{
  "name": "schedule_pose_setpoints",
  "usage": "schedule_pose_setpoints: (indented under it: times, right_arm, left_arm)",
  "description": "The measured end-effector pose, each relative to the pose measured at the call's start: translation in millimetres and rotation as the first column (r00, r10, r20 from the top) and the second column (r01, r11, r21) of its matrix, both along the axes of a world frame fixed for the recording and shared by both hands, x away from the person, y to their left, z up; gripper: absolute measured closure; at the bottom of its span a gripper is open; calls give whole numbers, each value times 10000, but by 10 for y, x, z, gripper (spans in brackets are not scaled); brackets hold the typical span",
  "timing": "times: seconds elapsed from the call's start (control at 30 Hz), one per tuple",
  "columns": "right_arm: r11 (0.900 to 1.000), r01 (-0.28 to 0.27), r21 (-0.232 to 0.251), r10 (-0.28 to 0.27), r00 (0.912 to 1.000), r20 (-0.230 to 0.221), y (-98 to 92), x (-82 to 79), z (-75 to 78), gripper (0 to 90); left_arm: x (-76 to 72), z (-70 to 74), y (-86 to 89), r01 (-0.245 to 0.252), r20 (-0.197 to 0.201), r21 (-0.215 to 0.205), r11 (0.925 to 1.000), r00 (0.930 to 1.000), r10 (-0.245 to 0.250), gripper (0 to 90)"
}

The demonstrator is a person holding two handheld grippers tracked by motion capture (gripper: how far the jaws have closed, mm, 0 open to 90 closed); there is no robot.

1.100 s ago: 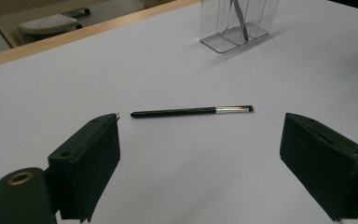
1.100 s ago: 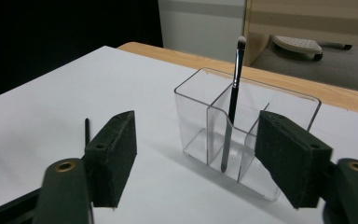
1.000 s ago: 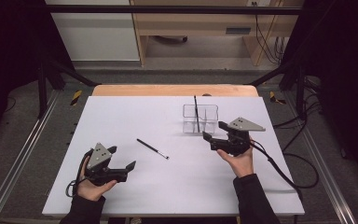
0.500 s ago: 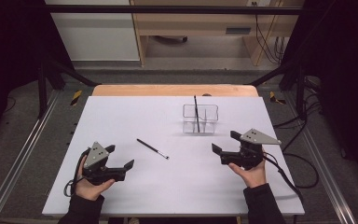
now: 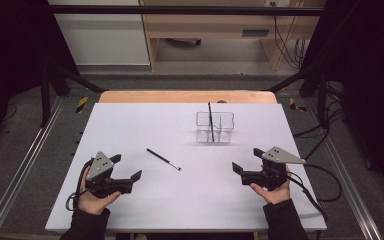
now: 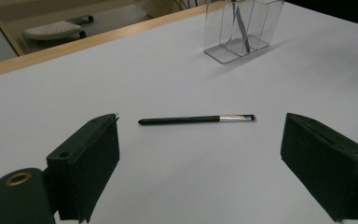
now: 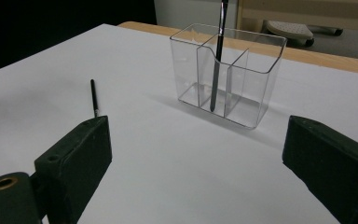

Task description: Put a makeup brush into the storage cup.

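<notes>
A slim black brush [image 5: 164,159] with a silver ferrule lies flat on the white table [image 5: 130,125], just ahead of the left gripper [image 5: 127,176] and untouched by it. In the left gripper view the brush [image 6: 196,119] lies crosswise beyond the two black jaws, which stand wide apart with nothing between them.

A second dark brush [image 5: 211,121] stands upright in the middle compartment of a clear plastic organizer [image 5: 214,127], ahead of the right gripper [image 5: 245,167] and well apart from it. In the right gripper view the top of that brush [image 7: 216,70] is cut off by the picture's upper edge, and its tip is hard to make out through the clear walls of the organizer [image 7: 256,88]. The right gripper's jaws have just been opening and now stand spread wide, with only bare table between them. The lying brush [image 7: 93,97] shows far off to the left of those jaws.

In the left gripper view the organizer [image 6: 261,28] is cut off at the top, so the upper part of its brush is out of sight. Nothing lies between either gripper and the lying brush. Each hand grips its tool near the table's near edge, and a cable [image 5: 325,180] trails from the right one. Beyond the far edge, wooden furniture [image 5: 220,30] and floor rails [image 5: 20,175] sit in dim light.
</notes>
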State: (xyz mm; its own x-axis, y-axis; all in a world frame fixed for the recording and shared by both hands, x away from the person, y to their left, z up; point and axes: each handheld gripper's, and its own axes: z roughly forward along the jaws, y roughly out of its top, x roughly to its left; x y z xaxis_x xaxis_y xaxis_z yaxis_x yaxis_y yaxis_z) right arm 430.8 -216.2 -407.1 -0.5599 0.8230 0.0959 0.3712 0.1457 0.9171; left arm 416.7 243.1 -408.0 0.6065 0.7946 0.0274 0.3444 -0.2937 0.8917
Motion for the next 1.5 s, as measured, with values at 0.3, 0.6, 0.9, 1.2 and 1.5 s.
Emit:
schedule_pose_setpoints:
  times: [0.3,0.6,0.9,1.2,1.5]
  right_arm:
    - [9999,-65,105,65,10000,4,-1,-13,13,79]
    - [10000,-72,68,72,10000,3,19,-21,35,76]
    - [9998,-206,-12,206,9998,21,67,-29,43,78]
    - [9996,-265,26,265,9996,8,84,-36,49,78]
    - [9996,-295,-31,295,9996,-9,97,-33,42,77]
  left_arm:
    - [31,31,-8,127,-13,215,9997,9999,-127,104]
    - [144,137,11,313,-58,519,9982,9995,-310,104]
    - [264,230,-62,819,-90,1126,9903,9966,-814,103]
    - [397,250,-198,1419,-327,1911,9713,9899,-1381,102]
    - [508,193,-302,1921,-691,2266,9548,9811,-1810,102]
